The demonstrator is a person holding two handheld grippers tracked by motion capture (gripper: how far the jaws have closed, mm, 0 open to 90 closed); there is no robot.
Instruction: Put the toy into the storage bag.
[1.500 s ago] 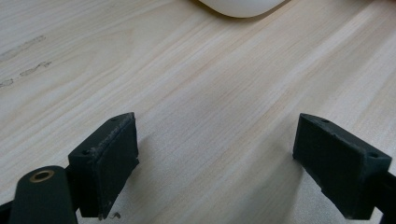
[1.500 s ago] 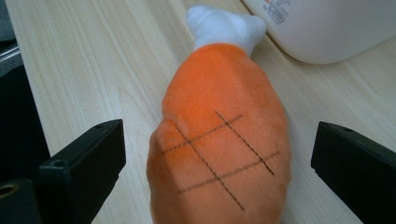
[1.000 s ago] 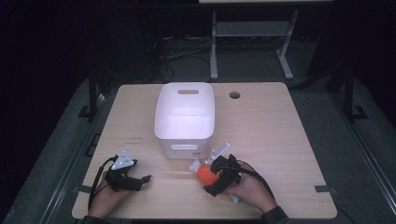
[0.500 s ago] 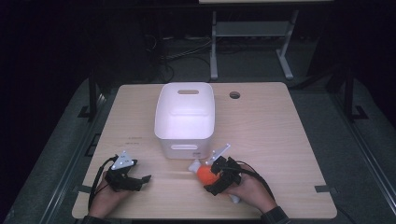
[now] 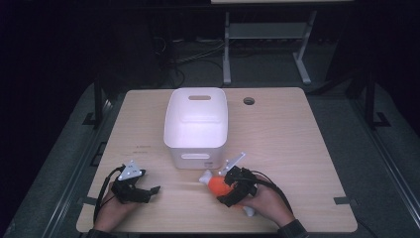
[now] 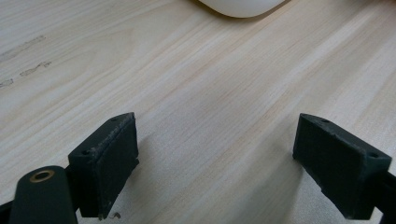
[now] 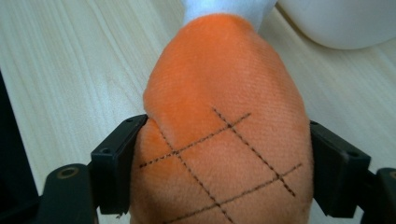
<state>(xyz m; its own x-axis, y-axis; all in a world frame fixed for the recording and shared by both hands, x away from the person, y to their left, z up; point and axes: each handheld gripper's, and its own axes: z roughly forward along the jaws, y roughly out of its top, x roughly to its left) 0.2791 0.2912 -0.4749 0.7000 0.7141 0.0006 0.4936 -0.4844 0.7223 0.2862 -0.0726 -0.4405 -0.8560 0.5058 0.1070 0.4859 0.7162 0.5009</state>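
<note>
The right claw (image 5: 227, 187) had closed on an orange plush toy (image 7: 224, 130), its jaws pressing the soft body from both sides, so the pick-up looked done. The toy, with a white end (image 5: 205, 176), sat just above the worktop (image 5: 297, 148) near its front edge, just in front of the white bin (image 5: 196, 148) but not in it. What seemed left was the lift over the rim and the drop inside. The bin's inside appeared bare as far as the high view showed. The left claw (image 5: 146, 192) rested on the worktop with its jaws spread wide around nothing. Counted: one plush toy, one bin, two claws.
</note>
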